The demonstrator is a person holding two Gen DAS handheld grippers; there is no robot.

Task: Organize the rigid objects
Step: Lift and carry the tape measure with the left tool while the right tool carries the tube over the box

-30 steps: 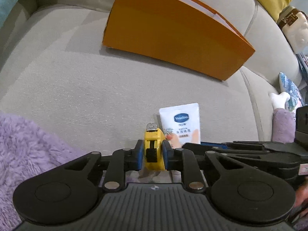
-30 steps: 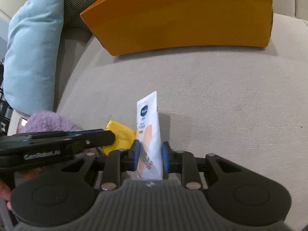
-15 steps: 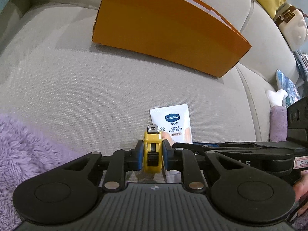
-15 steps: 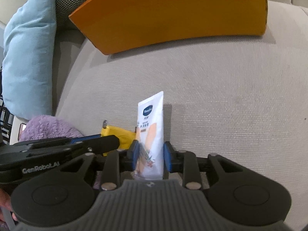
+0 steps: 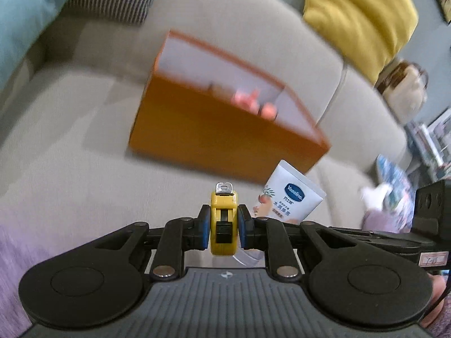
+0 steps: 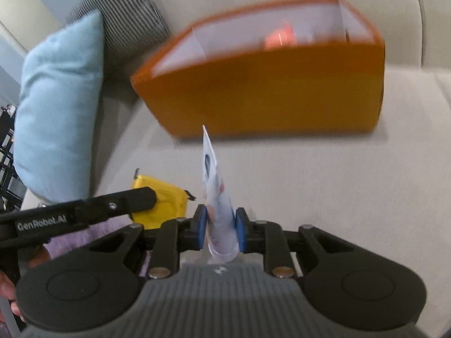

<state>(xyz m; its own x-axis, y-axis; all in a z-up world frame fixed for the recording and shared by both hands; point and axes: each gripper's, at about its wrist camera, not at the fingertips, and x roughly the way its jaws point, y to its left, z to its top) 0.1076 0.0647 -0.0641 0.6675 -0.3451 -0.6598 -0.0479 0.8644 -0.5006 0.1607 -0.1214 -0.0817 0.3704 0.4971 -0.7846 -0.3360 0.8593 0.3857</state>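
Observation:
A yellow tape measure (image 5: 224,225) with a metal hook is clamped upright in my left gripper (image 5: 224,219), which is shut on it above the sofa seat. My right gripper (image 6: 220,229) grips a white Vaseline tube (image 6: 218,197) edge-on; its jaws are closing and the blue pads press on the tube. The tube (image 5: 290,200) also shows just right of the tape measure in the left wrist view. Beyond both stands an open orange box (image 6: 267,93) with a white inside and blurred pink items. The tape measure (image 6: 166,202) shows at the left in the right wrist view.
The beige sofa seat (image 6: 338,183) lies under both grippers. A light blue cushion (image 6: 56,104) and a striped cushion (image 6: 124,8) lean at the left, a yellow cushion (image 5: 360,19) at the back right. Purple fluffy fabric (image 5: 11,253) lies at the near left.
Both grippers have risen off the seat with the tape measure and the tube. The views have tilted up, so the orange box's open top now shows.

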